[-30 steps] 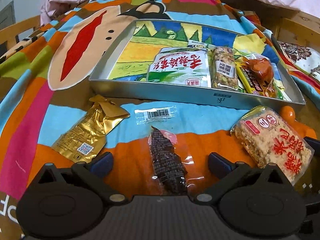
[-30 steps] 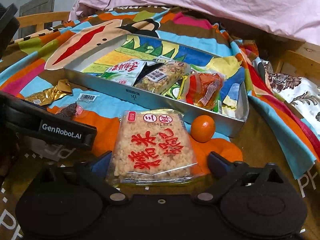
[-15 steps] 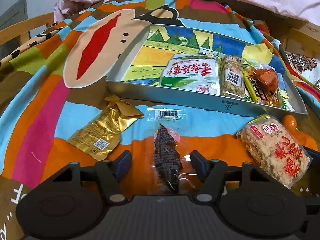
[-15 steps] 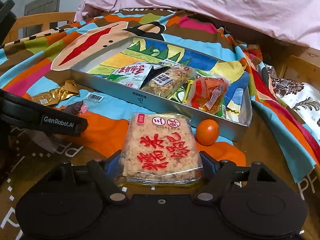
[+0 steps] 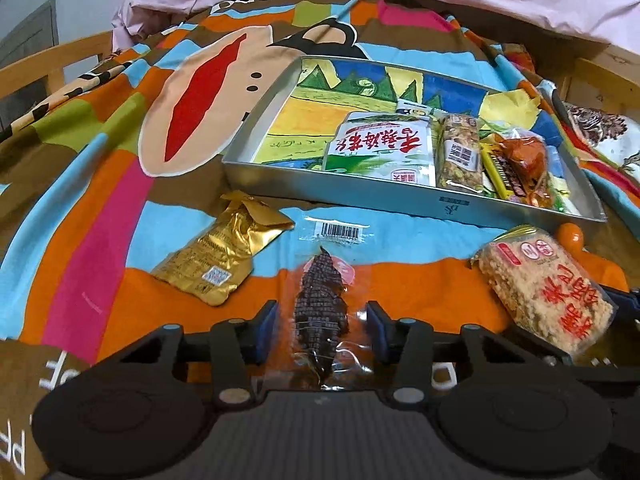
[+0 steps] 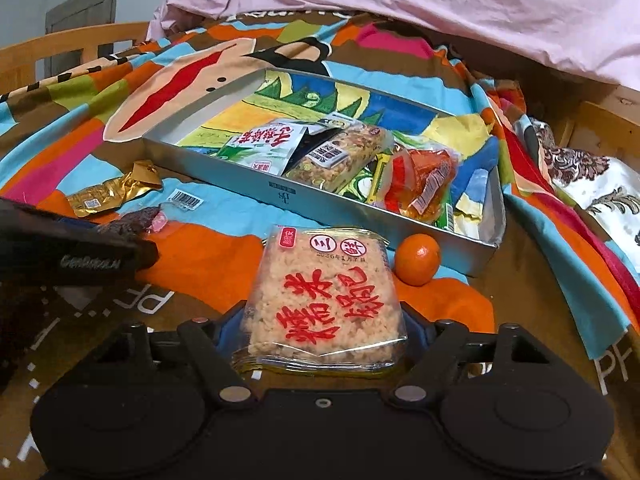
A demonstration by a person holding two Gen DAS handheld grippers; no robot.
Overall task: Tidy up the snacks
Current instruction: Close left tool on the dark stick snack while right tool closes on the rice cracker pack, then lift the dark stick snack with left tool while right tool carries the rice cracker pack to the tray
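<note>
My left gripper (image 5: 320,330) has closed on a clear packet holding a dark brown snack (image 5: 320,312), with both pads against the wrapper's sides. My right gripper (image 6: 324,330) is shut on a square rice-cake packet with red characters (image 6: 324,300), also seen in the left wrist view (image 5: 548,288). A grey metal tray (image 5: 360,190) lies beyond on the bedspread and holds a green-white packet (image 5: 384,148), a nut bar (image 5: 460,152) and an orange packet (image 5: 524,160). Its left half shows only the picture lining.
A gold foil packet (image 5: 224,252) lies left of the dark snack. A small orange (image 6: 418,260) sits by the tray's near right corner. A pink duvet (image 6: 400,4) is heaped behind the tray. Wooden bed rails (image 6: 72,44) run along the left and right.
Both grippers have closed: the left jaws came in onto the dark snack packet, the right jaws onto the rice-cake packet. Both have lifted slightly with their packets.
</note>
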